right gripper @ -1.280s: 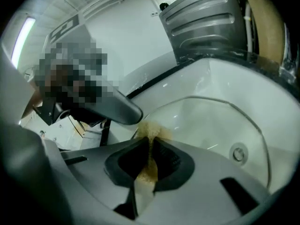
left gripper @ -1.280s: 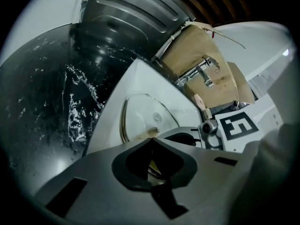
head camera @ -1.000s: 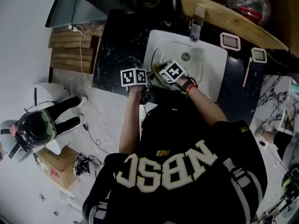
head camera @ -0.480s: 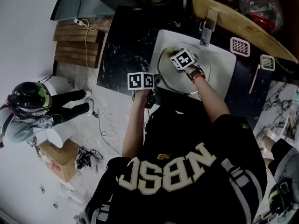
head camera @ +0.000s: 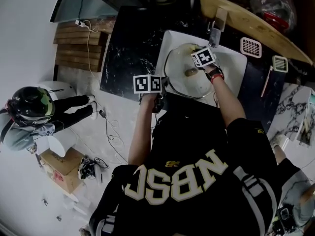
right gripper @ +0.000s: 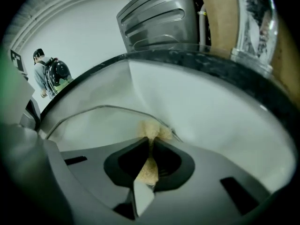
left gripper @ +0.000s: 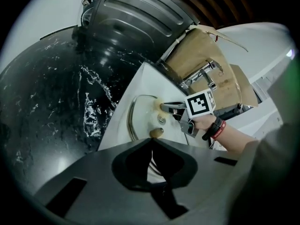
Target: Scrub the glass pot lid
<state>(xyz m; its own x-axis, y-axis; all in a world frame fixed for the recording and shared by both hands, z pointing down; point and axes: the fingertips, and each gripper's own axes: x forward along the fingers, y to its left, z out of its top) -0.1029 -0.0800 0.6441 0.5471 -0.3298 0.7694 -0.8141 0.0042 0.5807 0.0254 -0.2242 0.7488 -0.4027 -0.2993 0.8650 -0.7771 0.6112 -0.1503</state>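
The glass pot lid (head camera: 178,77) lies tilted in the white sink (head camera: 231,68), its brown knob (head camera: 190,73) facing up. My left gripper (head camera: 162,84) is shut on the lid's near-left rim (left gripper: 131,121), and the thin edge runs in between its jaws (left gripper: 151,144). My right gripper (head camera: 193,49) is shut on a tan sponge (right gripper: 151,131) and presses it on the far part of the lid, close to the rim (right gripper: 93,108). In the left gripper view the right gripper (left gripper: 164,108) rests on the lid above the knob (left gripper: 156,132).
A metal faucet (head camera: 215,31) stands at the sink's far edge. Black marble counter (head camera: 128,48) surrounds the sink, with two white slotted holders (head camera: 251,47) at the right. A person with a dark helmet (head camera: 29,107) and a cardboard box (head camera: 61,173) are on the floor at the left.
My right gripper has moved with the sponge from the lid's near-left part across to its far side near the faucet. The left gripper has kept its hold on the rim.
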